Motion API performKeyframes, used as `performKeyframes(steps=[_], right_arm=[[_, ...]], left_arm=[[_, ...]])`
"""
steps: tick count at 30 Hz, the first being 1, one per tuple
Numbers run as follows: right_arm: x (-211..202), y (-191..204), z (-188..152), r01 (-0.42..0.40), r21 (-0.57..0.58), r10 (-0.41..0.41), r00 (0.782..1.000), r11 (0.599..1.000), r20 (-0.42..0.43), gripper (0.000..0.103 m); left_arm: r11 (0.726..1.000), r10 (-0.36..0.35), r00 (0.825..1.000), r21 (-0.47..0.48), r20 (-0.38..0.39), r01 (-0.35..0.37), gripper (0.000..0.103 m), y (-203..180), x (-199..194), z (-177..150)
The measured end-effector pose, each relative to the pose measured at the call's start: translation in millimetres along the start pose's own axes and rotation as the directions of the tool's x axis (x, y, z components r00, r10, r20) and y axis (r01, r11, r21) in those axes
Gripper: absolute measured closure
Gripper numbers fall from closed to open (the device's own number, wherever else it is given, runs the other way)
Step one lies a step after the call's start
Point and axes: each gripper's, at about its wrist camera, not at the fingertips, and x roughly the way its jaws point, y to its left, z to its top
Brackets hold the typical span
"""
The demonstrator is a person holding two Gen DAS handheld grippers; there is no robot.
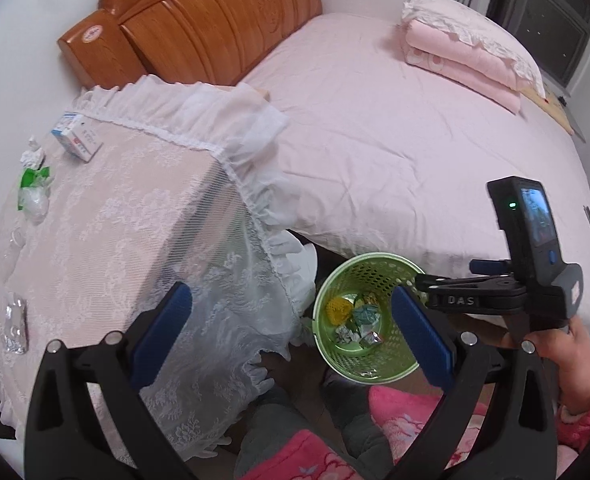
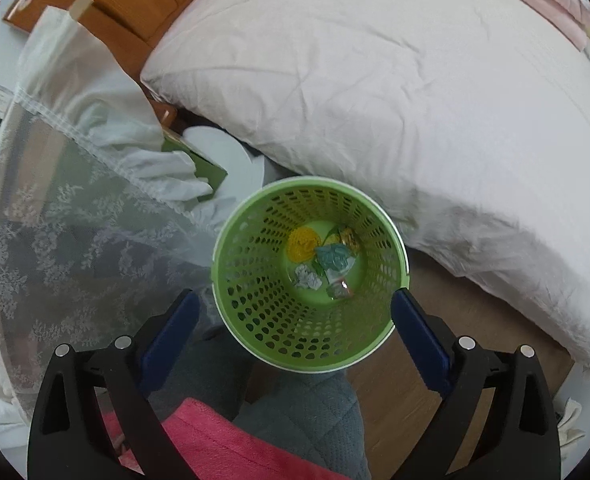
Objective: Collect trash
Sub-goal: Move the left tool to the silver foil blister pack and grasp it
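Note:
A green perforated trash basket (image 2: 255,320) stands on the floor between the nightstand and the bed, and shows in the left wrist view (image 1: 337,360) too. It holds several crumpled scraps (image 2: 323,264). My right gripper (image 2: 295,316) is open and empty, directly above the basket; its body shows in the left wrist view (image 1: 495,300). My left gripper (image 1: 291,320) is open and empty, over the nightstand's front corner. On the lace-covered nightstand (image 1: 107,220) lie a crumpled white paper (image 1: 31,156), a green and clear wrapper (image 1: 33,192), a foil blister pack (image 1: 15,322) and a small box (image 1: 76,138).
A pink bed (image 1: 395,140) with a wooden headboard (image 1: 199,20) fills the right side, with folded pink bedding (image 1: 467,48) at its far end. A white round object (image 2: 231,156) and a green flat thing (image 2: 203,164) lie under the lace frill. My legs are below.

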Motion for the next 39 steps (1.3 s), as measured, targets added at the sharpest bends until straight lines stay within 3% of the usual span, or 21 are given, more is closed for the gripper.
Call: performKeyframes(steps=[6,10,15,21,26,30,39], right_arm=[[-68.3,54.1,34.2,-0.042,-0.119,0.063,0.983,0.992,0.17,0.002],[-95.0,93.0,53.6,-0.103,-0.199,0.145,0.967,0.975,0.211,0.002],[-111.4,151.1,61.5,-0.163,-0.302,0.233,0.949,0.939,0.213,0.002],[-112.2,214.0,59.0,-0.199,-0.402,0.281,0.947,0.894,0.155,0.002],[-105.4,264.1,47.9,-0.219,-0.474,0.302,0.947,0.853,0.106,0.002],[-96.2,302.4,39.4,-0.215,-0.507,0.294,0.952,0.835,0.08,0.002],[-65.9,360.8,28.9,-0.204,-0.506,0.248,0.968,0.838,0.021,0.002]], left_arm=[[0.984,0.125,0.99,-0.137,0.068,-0.115,0.008,63.1,-28.5,2.1],[0.957,0.209,0.975,-0.221,0.076,-0.188,0.008,108.6,-42.9,-6.7],[0.91,0.28,0.958,-0.335,0.057,-0.246,0.008,166.9,-56.0,-25.7],[0.856,0.326,0.945,-0.425,0.003,-0.294,0.008,239.4,-59.6,-57.1],[0.851,0.311,0.95,-0.434,-0.033,-0.294,0.008,294.8,-47.4,-78.3],[0.869,0.252,0.966,-0.426,-0.058,-0.252,0.008,337.9,-25.6,-89.7],[0.897,0.094,0.991,-0.425,-0.093,-0.124,0.008,402.7,33.0,-102.8]])
